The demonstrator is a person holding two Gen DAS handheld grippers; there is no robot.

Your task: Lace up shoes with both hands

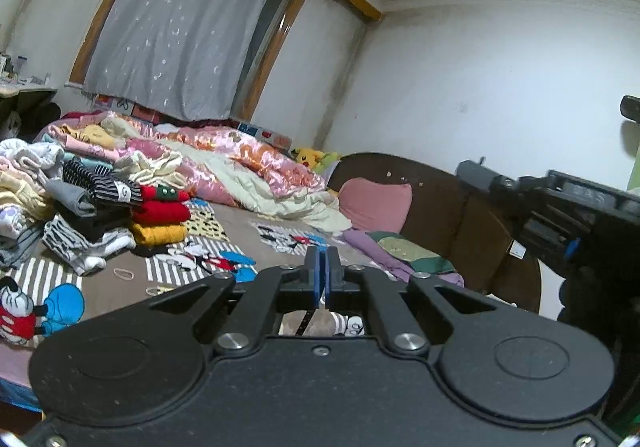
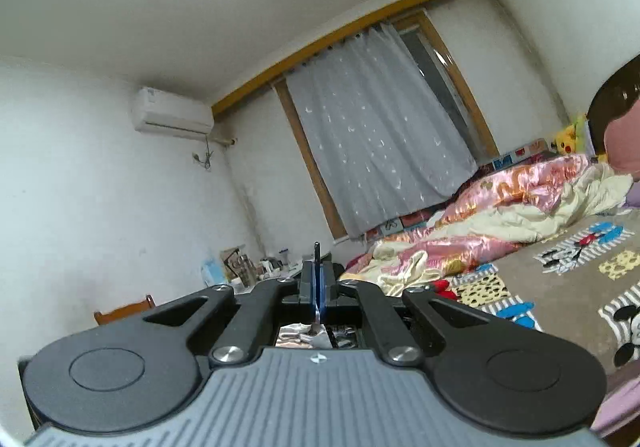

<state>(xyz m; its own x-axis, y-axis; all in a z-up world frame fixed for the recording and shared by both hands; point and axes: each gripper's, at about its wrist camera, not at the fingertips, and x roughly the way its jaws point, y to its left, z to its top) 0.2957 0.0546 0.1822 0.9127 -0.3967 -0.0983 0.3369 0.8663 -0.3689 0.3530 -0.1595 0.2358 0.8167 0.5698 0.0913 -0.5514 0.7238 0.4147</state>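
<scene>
From the left wrist, the left gripper (image 1: pixel 322 275) is seen with its blue-padded jaws pressed together; a thin dark cord (image 1: pixel 304 321), which may be a lace, hangs below the pads, though whether it is pinched cannot be told. No shoe can be made out in this view. Beyond the gripper a bed (image 1: pixel 248 223) is spread with a taupe sheet printed with cartoon mice and grey stripes. At far left, folded clothes (image 1: pixel 100 203) are stacked in soft piles: striped knits, a red jumper, a mustard one. A glossy pink and orange satin quilt (image 1: pixel 224 155) lies crumpled with cream lining exposed. A yellow plush toy (image 1: pixel 306 158) sits by the curved dark wooden headboard (image 1: pixel 432 199), against which a pink pillow (image 1: pixel 376 203) leans. A sheer grey curtain (image 1: pixel 180 27) dotted with pale crescents hangs in a wooden frame. At right the black body of the right gripper (image 1: pixel 560 215) is visible.

From the right wrist, the right gripper (image 2: pixel 318 287) is closed on a thin dark lace (image 2: pixel 316 253), whose stiff tip stands upright above the blue pads. The shoe is not visible here either. A white air conditioner (image 2: pixel 174 115) is mounted on the left wall. Below it a cluttered counter (image 2: pixel 256 271) carries jars and small containers, whose contents cannot be told.
</scene>
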